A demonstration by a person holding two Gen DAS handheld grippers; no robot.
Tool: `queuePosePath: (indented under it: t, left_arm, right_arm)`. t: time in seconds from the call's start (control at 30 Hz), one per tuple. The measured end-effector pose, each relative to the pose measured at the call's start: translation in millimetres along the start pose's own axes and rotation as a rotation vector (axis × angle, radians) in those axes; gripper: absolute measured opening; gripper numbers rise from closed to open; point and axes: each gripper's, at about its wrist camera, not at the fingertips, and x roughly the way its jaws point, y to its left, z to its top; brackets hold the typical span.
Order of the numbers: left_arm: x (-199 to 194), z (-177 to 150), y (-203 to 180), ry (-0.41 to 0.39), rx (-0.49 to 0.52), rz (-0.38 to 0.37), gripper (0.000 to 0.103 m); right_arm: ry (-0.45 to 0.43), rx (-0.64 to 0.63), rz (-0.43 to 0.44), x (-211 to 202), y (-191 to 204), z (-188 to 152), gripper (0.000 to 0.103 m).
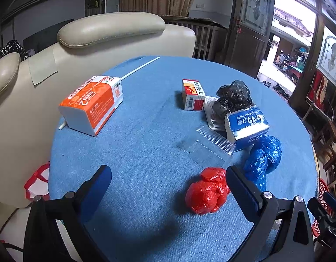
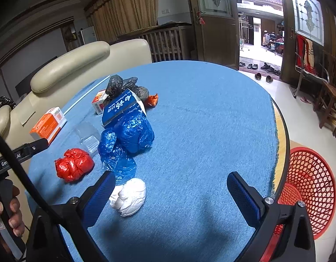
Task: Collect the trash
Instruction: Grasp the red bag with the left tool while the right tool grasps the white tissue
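Trash lies on the round blue table (image 1: pixel 146 131). A crumpled red bag (image 1: pixel 206 191) sits just inside my left gripper's right finger; it also shows in the right wrist view (image 2: pixel 74 164). My left gripper (image 1: pixel 168 181) is open and empty. A blue bag (image 1: pixel 263 158) (image 2: pixel 128 139), a blue toothpaste box (image 1: pixel 246 124) (image 2: pixel 121 108), a black bag (image 1: pixel 233 96) (image 2: pixel 122 86) and a clear plastic tray (image 1: pixel 208 146) lie beyond. A white paper wad (image 2: pixel 128 196) lies by the left finger of my right gripper (image 2: pixel 171 185), which is open and empty.
An orange-white box (image 1: pixel 92 103) and a white stick (image 1: pixel 139 68) lie at the table's left. A small medicine box (image 1: pixel 193 95) stands mid-table. A red mesh basket (image 2: pixel 307 187) stands on the floor right of the table (image 2: pixel 211 120). A cream sofa (image 1: pixel 58 65) is behind.
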Motion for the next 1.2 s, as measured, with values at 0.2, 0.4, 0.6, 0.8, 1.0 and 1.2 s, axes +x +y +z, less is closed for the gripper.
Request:
queuePosePath:
  t: [0.2, 0.4, 0.6, 0.8, 1.0, 1.2]
  left_arm:
    - [-4, -1, 0, -0.008, 0.001, -0.004, 0.103]
    - [-4, -3, 2, -0.006, 0.006, 0.0, 0.103]
    - [-4, -9, 13, 0.004, -0.006, 0.011, 0.103]
    - [1, -15, 16, 0.033, 0.003, -0.01, 0.103]
    - [18, -18, -11, 0.077, 0.089, -0.069, 0.103]
    - [48, -24, -32, 0.153, 0.142, -0.118, 0.094]
  right_arm:
    - [-0.003, 0.003, -0.001, -1, -1, 0, 0.103]
    - [0.008, -0.011, 0.01, -2, 3, -4, 0.103]
    - [0.053, -0.052, 0.097, 7, 19, -12, 0.103]
    - [0.109, -0.115, 0.154, 36, 42, -18, 0.096]
    - [0.181, -0.138, 0.187, 64, 55, -22, 0.047]
    - [0.168, -0.09, 0.202, 55, 40, -20, 0.04]
